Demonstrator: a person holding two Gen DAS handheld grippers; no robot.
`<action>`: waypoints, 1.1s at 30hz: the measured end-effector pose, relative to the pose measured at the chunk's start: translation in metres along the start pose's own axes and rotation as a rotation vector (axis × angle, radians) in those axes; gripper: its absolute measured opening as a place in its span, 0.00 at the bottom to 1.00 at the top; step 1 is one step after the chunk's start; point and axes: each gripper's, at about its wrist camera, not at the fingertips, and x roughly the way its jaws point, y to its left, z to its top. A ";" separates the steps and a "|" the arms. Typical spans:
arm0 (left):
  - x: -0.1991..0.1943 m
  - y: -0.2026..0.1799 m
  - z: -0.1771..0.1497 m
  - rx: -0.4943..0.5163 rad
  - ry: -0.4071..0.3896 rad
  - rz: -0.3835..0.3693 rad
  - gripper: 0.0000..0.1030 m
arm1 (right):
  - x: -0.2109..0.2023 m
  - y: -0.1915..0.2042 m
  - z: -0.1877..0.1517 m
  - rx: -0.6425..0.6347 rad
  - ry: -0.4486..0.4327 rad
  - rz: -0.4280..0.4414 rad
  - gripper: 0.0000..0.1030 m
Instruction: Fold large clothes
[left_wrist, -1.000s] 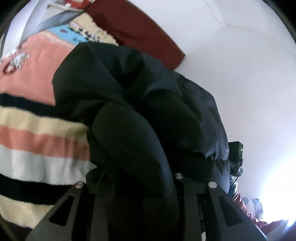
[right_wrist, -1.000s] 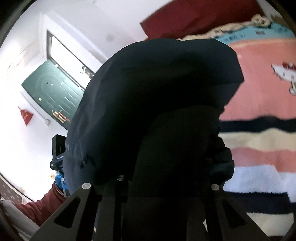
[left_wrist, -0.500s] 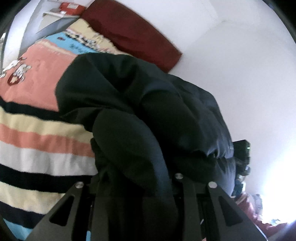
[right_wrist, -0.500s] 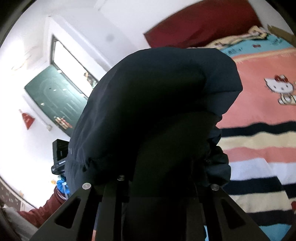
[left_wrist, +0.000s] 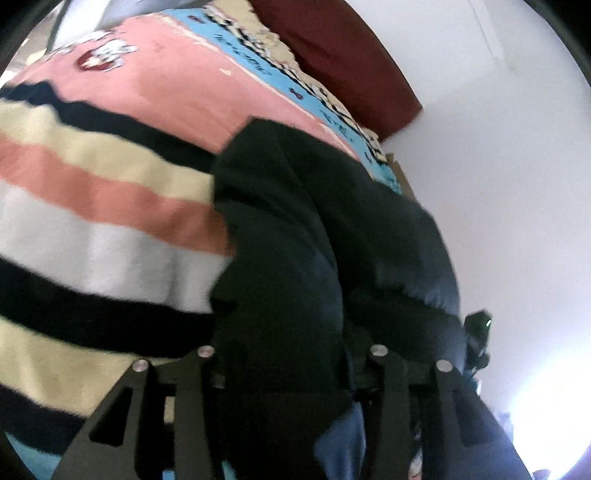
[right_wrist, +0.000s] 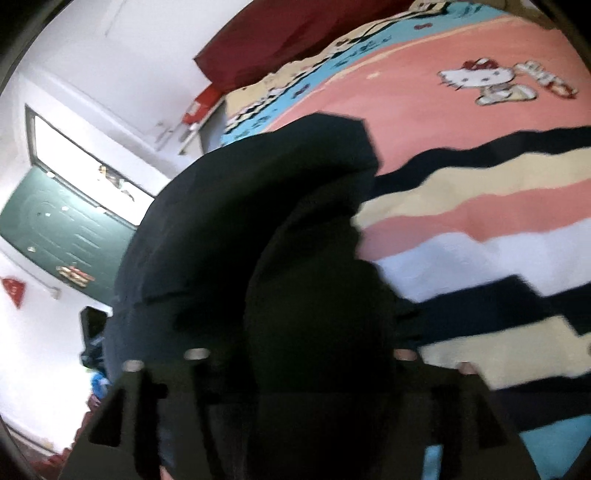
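Directly between each opening gripper's (left_wrist: 291, 354) fingers, dark garment (left_wrist: 332, 221) folds.

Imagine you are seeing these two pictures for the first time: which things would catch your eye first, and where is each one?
A bulky dark garment fills the middle of both views, draped over the tongs nearest the camera. Beneath and beside it spreads a bright striped blanket in pink, cream, white and black, with a cartoon cat at the upper right of the right wrist view. A dark red headboard stands at the far end against the white wall.
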 end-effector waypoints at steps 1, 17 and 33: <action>-0.007 0.007 0.003 -0.010 -0.019 0.004 0.43 | -0.008 -0.006 0.001 0.004 -0.016 -0.039 0.84; -0.162 -0.084 -0.086 0.140 -0.224 0.377 0.43 | -0.143 0.072 -0.090 -0.049 -0.124 -0.268 0.85; -0.166 -0.236 -0.264 0.299 -0.310 0.550 0.53 | -0.204 0.177 -0.240 -0.275 -0.222 -0.392 0.97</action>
